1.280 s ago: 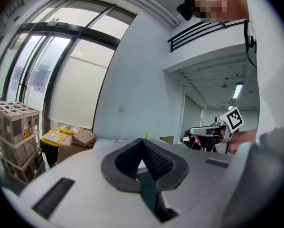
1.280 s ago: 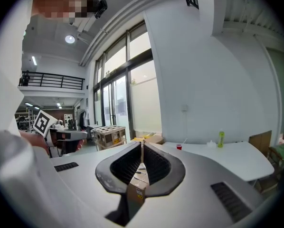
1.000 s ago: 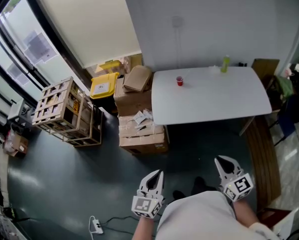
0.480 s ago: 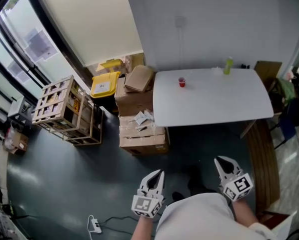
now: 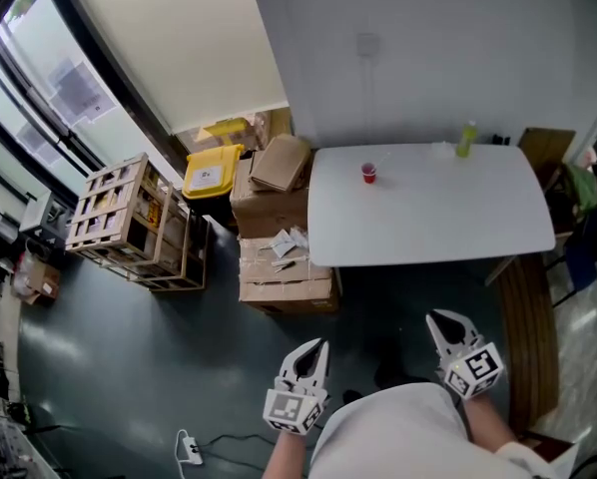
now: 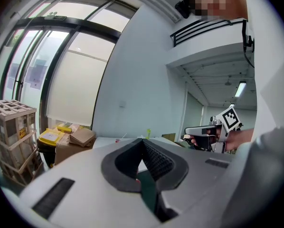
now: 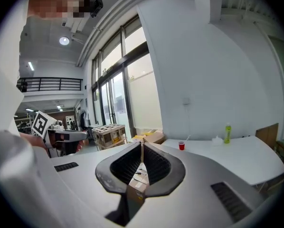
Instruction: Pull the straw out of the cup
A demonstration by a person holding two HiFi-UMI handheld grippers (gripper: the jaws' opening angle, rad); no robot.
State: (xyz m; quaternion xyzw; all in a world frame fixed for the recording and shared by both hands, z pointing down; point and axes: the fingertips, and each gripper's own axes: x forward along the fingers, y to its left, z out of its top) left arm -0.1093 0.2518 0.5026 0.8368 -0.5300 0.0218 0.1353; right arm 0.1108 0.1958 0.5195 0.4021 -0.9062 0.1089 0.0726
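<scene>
A small red cup (image 5: 368, 174) with a thin straw (image 7: 186, 138) stands near the back left of a white table (image 5: 428, 218), far ahead of both grippers. The cup (image 7: 181, 146) shows small in the right gripper view, and the cup (image 6: 117, 140) is tiny in the left gripper view. My left gripper (image 5: 314, 347) and right gripper (image 5: 439, 319) are held close to the person's body over the dark floor, well short of the table. The left gripper (image 6: 142, 140) and the right gripper (image 7: 142, 144) are both shut, with nothing between the jaws.
A green bottle (image 5: 466, 139) and a white crumpled tissue (image 5: 444, 148) sit at the table's back edge. Stacked cardboard boxes (image 5: 284, 262), a yellow bin (image 5: 207, 174) and a wooden crate (image 5: 129, 223) stand left of the table. A power strip (image 5: 192, 452) lies on the floor.
The table, cup and bottle have slid lower and to the right in the head view and look nearer. Both grippers keep the same places in that view, still shut.
</scene>
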